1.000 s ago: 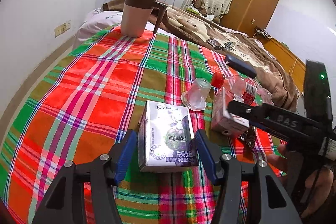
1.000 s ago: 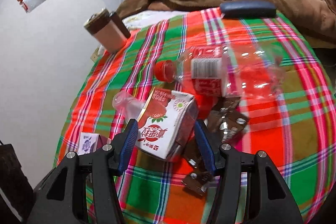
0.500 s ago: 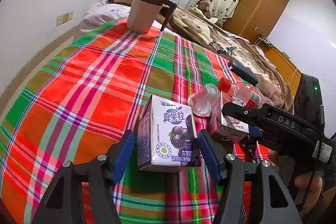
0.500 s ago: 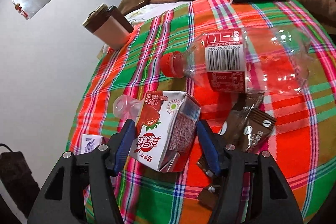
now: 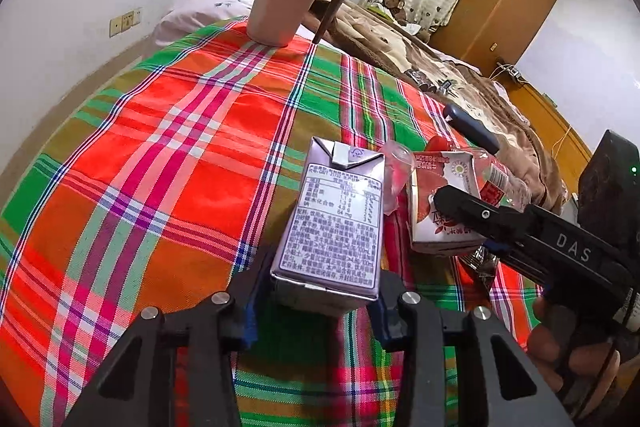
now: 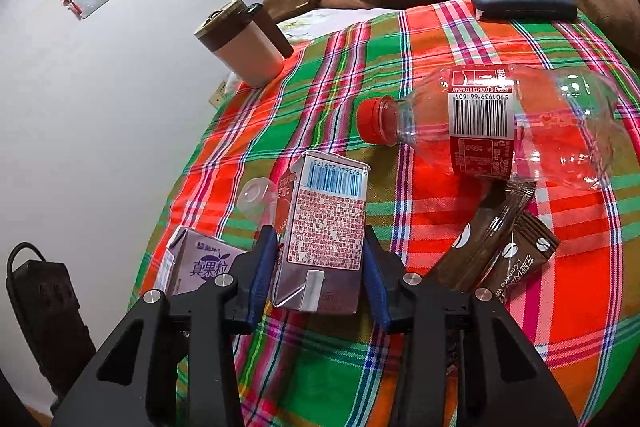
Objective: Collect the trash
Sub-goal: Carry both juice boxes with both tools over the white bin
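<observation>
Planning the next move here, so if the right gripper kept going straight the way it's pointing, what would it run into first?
The right gripper is already shut on the red carton. Pushed straight ahead, the carton would probably meet the clear bottle's red cap first, though depth is hard to judge; the small clear cup sits just left of that line.

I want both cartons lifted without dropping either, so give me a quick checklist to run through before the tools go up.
1. Left tool shut on purple carton: ok.
2. Right tool shut on red carton: ok.
3. Cartons apart from each other: ok, a gap shows.
4. Small clear cup free of red carton: cannot tell, it lies right beside it.
5. Plastic bottle and coffee sachets outside both grasps: ok.
6. Grip firm enough to lift: cannot tell.
</observation>
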Motion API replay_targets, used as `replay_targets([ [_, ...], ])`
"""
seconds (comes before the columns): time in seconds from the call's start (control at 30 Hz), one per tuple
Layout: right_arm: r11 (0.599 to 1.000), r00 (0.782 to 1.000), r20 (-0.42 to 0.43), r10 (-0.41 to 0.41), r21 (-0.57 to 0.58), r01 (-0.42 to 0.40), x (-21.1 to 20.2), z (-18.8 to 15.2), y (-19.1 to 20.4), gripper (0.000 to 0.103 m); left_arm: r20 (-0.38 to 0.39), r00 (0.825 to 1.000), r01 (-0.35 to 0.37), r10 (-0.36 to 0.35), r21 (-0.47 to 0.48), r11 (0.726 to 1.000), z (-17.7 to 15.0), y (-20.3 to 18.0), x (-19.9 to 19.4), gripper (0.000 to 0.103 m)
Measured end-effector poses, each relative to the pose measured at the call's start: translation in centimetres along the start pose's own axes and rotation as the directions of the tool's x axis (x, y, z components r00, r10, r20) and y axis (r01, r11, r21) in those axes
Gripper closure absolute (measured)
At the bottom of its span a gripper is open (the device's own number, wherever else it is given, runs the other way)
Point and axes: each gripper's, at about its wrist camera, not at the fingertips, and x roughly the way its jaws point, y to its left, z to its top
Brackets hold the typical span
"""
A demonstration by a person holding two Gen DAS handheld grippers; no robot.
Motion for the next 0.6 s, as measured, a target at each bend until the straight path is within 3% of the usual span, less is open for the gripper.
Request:
replay_targets([
  [0.3,0.994,0.997,0.033,-0.069,-0.086,0.071,-1.7,-0.6,0.5,0.063,0.047,0.999,-0.025,0.023,0.038,0.999,-0.3,-0.9,-1.2,0.061],
  [0.6,0.99,0.993,0.073,-0.088,-0.101,0.095,-4.3,-1.1,-0.3,0.063,0.068,0.998,-0.024,0.018,0.087,0.996,-1.2,-3.0,-3.1,0.061],
])
